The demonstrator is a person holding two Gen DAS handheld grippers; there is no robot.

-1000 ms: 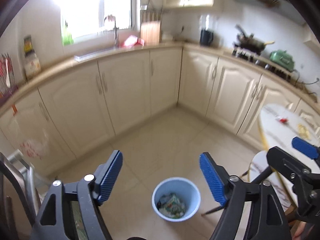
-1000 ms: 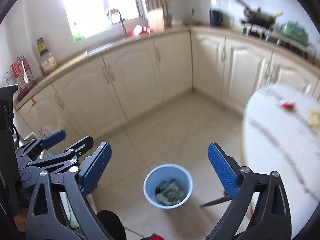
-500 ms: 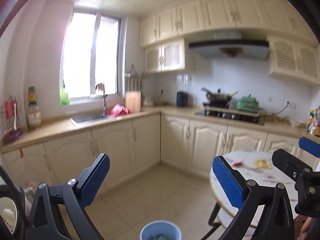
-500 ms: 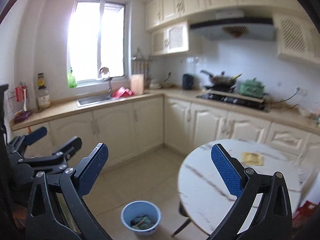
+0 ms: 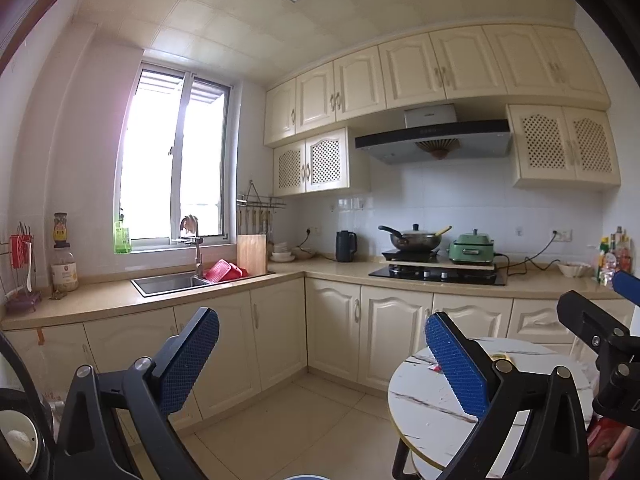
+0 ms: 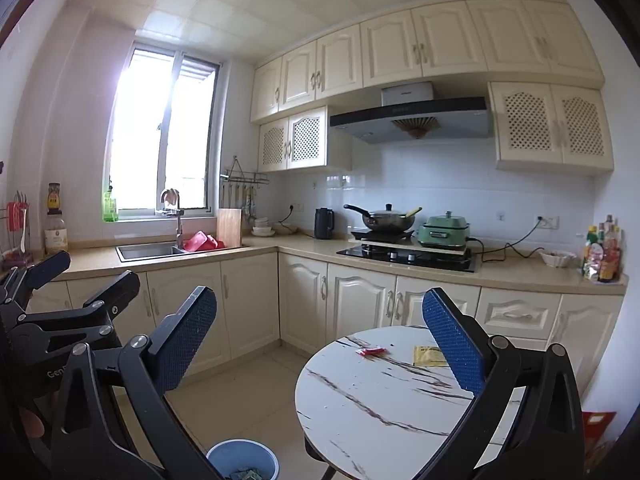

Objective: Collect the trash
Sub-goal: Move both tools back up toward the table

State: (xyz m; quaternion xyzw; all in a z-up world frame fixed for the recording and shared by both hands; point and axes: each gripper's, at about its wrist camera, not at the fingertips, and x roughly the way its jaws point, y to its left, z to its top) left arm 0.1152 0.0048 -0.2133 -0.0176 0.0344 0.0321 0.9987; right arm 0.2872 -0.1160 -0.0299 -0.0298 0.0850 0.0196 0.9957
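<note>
A round white marble table (image 6: 384,396) carries a small red wrapper (image 6: 371,351) and a yellow packet (image 6: 427,356). On the floor by the table stands a blue bin (image 6: 242,458) with trash in it. My right gripper (image 6: 320,328) is open and empty, held level above the table's near side. My left gripper (image 5: 322,354) is open and empty too, left of the table (image 5: 432,404). The red wrapper (image 5: 435,368) and yellow packet (image 5: 501,357) peek out past its right finger. The left gripper also shows at the left edge of the right wrist view, as the right one does at the right edge of the left wrist view.
Cream base cabinets (image 6: 248,304) run along two walls under a counter with a sink (image 6: 148,250), a kettle (image 6: 323,223), and a stove with a wok (image 6: 388,218). A tiled floor (image 6: 248,396) lies between the cabinets and the table. Bottles (image 6: 604,252) stand at the counter's right end.
Both grippers tilted up from looking down at the bin to facing level across the kitchen. The bin dropped to the bottom edge and the table came into fuller view. The left jaws stand wider.
</note>
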